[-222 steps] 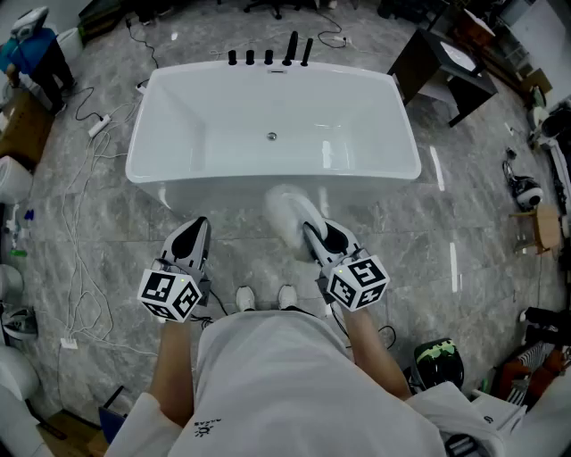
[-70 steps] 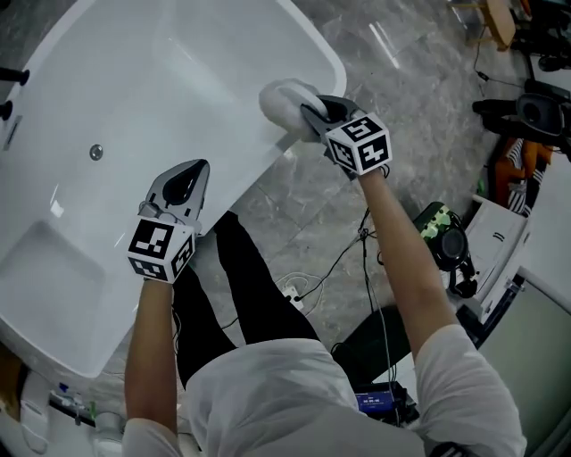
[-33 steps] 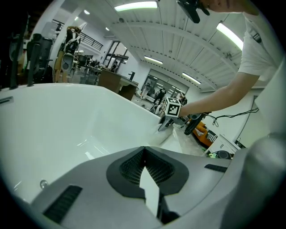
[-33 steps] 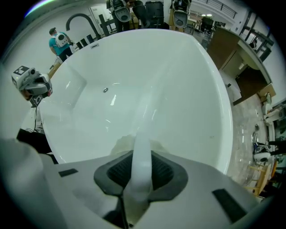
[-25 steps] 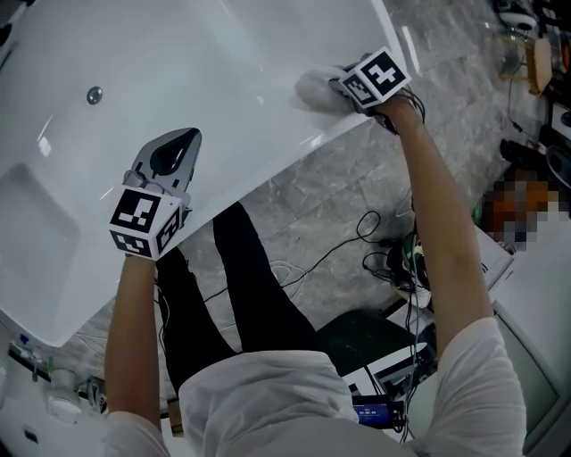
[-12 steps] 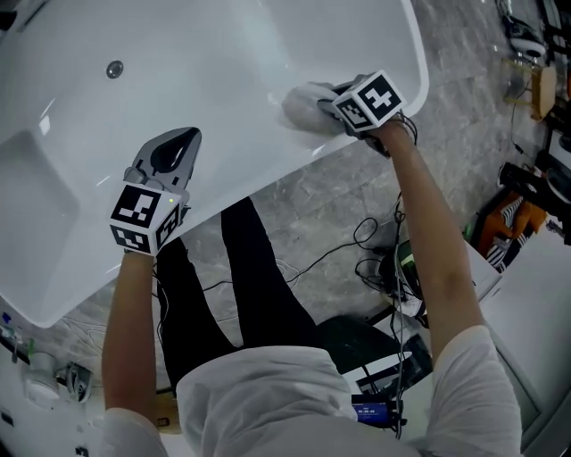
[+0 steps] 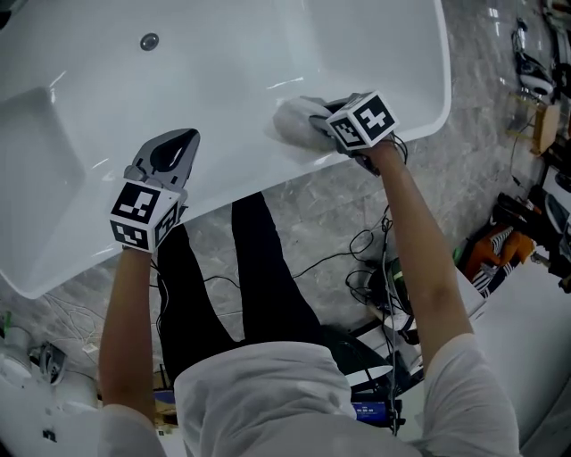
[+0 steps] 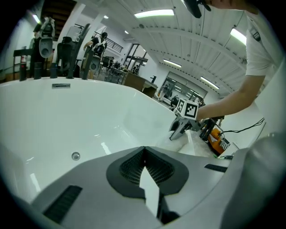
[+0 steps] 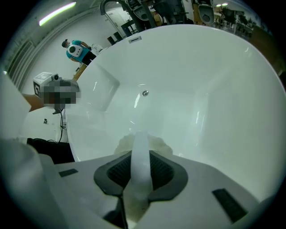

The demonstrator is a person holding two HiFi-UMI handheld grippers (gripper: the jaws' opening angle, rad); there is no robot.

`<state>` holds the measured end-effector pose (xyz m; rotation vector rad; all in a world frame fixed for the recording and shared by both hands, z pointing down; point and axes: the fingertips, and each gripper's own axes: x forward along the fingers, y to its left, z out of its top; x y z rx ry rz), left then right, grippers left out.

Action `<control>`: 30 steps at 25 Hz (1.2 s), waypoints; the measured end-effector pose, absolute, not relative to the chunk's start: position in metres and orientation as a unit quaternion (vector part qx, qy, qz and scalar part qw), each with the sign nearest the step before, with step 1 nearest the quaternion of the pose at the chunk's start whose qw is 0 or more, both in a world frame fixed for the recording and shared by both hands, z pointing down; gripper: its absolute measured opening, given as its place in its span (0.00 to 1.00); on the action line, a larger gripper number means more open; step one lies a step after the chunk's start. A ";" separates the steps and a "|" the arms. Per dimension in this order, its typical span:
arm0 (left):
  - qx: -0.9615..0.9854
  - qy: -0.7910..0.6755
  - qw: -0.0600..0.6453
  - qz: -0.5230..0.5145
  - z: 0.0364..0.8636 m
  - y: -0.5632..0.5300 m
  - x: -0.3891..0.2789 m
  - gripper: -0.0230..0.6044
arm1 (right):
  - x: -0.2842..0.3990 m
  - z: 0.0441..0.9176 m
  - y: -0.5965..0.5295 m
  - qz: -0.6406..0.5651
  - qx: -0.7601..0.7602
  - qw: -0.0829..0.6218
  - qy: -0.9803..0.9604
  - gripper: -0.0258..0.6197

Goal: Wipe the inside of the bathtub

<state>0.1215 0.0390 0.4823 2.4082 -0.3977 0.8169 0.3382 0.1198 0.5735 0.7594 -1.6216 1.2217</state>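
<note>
The left gripper hangs over the near rim of the bathtub, its jaws pressed together with nothing between them. The drain lies ahead of it. Further right, the right gripper pinches a white cloth, which lies against the tub's inner wall just inside the rim.

Grey marbled floor tiles carry loose cables; strip lights line the ceiling.
</note>
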 end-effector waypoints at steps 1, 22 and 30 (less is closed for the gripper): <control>0.897 -0.152 0.282 0.304 0.482 0.040 0.113 0.05 | 0.327 0.573 0.120 0.498 0.308 0.466 -0.664 0.19; 0.871 -0.267 0.312 0.271 0.477 0.039 -0.053 0.05 | 0.107 0.571 0.101 0.495 0.240 0.427 -0.717 0.19; 0.854 -0.312 0.324 0.263 0.484 0.039 -0.120 0.05 | 0.012 0.573 0.091 0.496 0.205 0.416 -0.734 0.19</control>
